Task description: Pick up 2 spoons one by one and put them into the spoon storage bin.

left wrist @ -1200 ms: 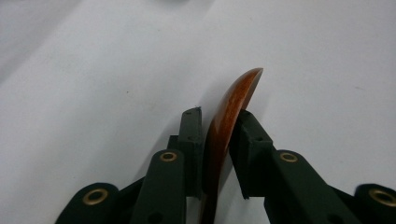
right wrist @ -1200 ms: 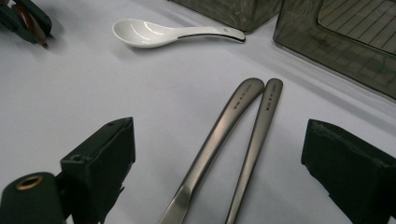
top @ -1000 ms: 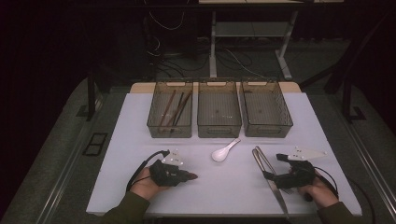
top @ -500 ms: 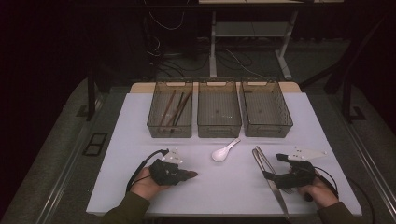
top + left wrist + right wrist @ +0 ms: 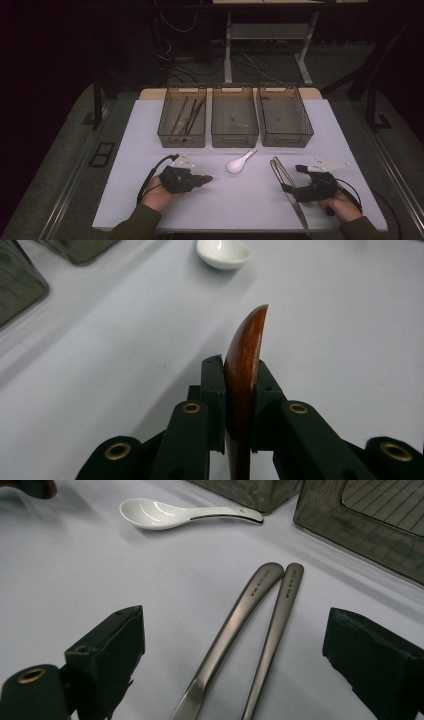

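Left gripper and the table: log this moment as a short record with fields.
left gripper: shut on wooden spoon, held on edge
right gripper: open, jaws either side of two metal utensil handles
white ceramic spoon: lying on white table, untouched
left bin: holds wooden sticks
middle bin: nothing visible inside

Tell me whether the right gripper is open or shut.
Open. The right gripper has its jaws standing wide apart, either side of two metal utensil handles lying on the table, touching neither.
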A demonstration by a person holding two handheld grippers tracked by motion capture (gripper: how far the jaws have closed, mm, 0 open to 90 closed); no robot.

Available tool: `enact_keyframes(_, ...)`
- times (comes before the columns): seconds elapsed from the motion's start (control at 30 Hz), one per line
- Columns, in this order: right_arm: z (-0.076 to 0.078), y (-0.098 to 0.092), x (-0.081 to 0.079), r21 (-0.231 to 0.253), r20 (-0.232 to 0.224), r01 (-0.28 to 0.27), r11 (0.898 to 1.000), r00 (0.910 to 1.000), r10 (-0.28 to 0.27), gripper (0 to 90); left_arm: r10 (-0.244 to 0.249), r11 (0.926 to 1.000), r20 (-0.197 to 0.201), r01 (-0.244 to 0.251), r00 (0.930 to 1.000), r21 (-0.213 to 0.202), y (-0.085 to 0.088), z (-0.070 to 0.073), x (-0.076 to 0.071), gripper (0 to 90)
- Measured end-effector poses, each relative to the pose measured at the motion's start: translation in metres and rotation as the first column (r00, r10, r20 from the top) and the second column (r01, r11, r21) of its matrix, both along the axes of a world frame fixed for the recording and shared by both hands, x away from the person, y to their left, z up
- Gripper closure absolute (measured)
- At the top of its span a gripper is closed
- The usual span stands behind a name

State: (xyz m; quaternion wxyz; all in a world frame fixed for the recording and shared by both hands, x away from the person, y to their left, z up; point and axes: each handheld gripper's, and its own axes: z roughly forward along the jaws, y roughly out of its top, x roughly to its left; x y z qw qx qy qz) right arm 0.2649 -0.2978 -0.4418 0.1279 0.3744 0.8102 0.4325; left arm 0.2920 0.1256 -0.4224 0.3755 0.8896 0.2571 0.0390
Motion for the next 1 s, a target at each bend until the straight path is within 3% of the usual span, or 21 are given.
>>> enact_keyframes(0.63,0.0,0.0,0.0,0.002,-0.002,0.001,1.0,1.0,-0.001,9.8,0.095,0.991,0.016,-0.093,0.9953,-0.097,-0.005,0.02,0.029,79.4)
enact_keyframes(1.0,0.0,0.0,0.0,-0.003,-0.005,0.001,1.0,1.0,-0.001,9.8,0.131,0.9756,0.01,-0.127,0.9914,-0.179,-0.011,0.028,0.045,79.4)
